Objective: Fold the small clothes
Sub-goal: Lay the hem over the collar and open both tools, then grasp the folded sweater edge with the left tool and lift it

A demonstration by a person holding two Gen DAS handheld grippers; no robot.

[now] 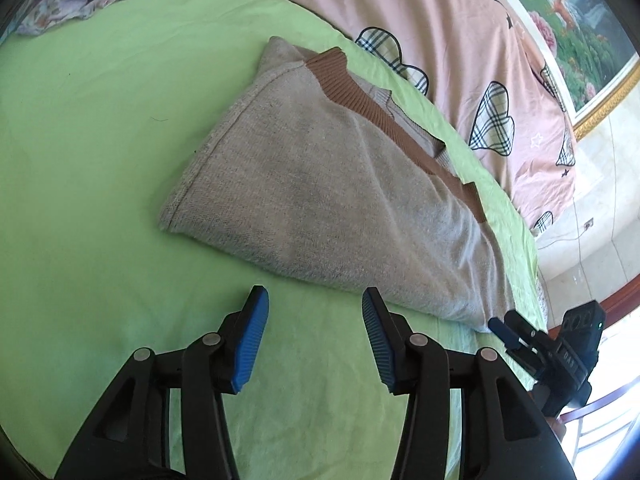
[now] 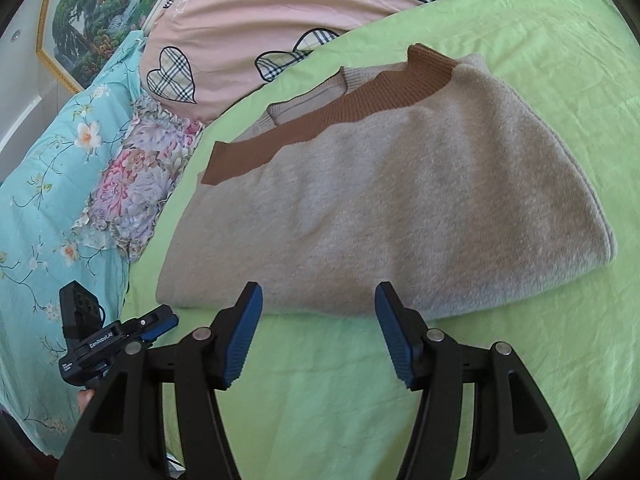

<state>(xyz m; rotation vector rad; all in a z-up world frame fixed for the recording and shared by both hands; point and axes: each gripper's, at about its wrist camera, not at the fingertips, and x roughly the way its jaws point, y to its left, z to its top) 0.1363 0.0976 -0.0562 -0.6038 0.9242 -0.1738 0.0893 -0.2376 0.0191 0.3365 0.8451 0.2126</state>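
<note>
Grey knit, brown ribbed trim: a folded sweater (image 1: 332, 184) lies flat on the green sheet (image 1: 80, 160) of a bed.

Left wrist view. The left tongs (image 1: 315, 338) stand apart with nothing between the blue pads; only sheet shows in the gap. The sweater lies ahead toward 12 to 1 o'clock, its near edge just beyond the right-hand pad, not touching. Its long axis runs from 11 o'clock down to 4 o'clock, the brown band (image 1: 384, 108) along the far side. The near right corner sits close to the right tongs (image 1: 500, 330), seen at 4 o'clock. Judged from this, the left tongs are nearer the near long edge, the right tongs nearer that corner. A pink quilt (image 1: 460, 60) with plaid hearts borders the sheet at 1 o'clock.

Right wrist view. The right tongs (image 2: 319, 336) are likewise apart and empty. The sweater (image 2: 400, 200) fills 12 o'clock, its near fold edge crossing just beyond both pad tips; contact cannot be told. The long axis here runs roughly 9 to 3 o'clock. This view alone shows the left corner of the garment, the left tongs (image 2: 166, 322) just beside it at 8 o'clock, and a flowered blue blanket (image 2: 52, 184) at 9 o'clock.
</note>
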